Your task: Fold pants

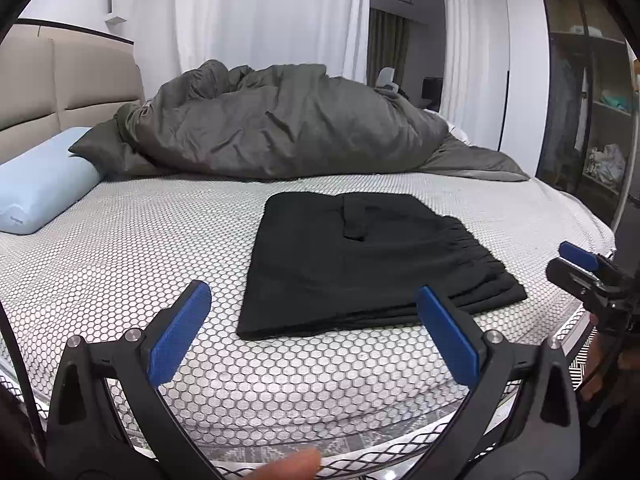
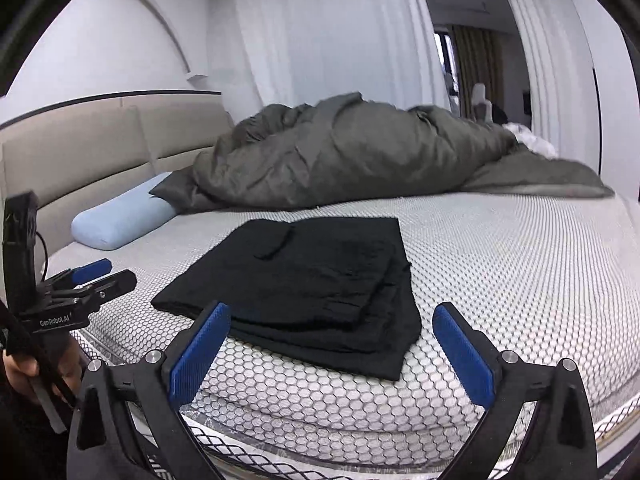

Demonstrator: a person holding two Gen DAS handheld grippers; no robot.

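I hold my left gripper (image 1: pixel 316 344) and right gripper (image 2: pixel 332 354) spread wide, empty, clear of the black pants (image 1: pixel 360 264), which lie folded flat, seemingly finished.

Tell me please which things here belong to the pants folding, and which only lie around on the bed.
Belong to the job:
black pants, folded, flat on the mattress
left claw, open
right claw, open

Only lying around:
grey duvet
light blue pillow

The dark duvet (image 1: pixel 280 124) hides the bed's far side, and the wardrobe (image 1: pixel 592 112) is cut off.
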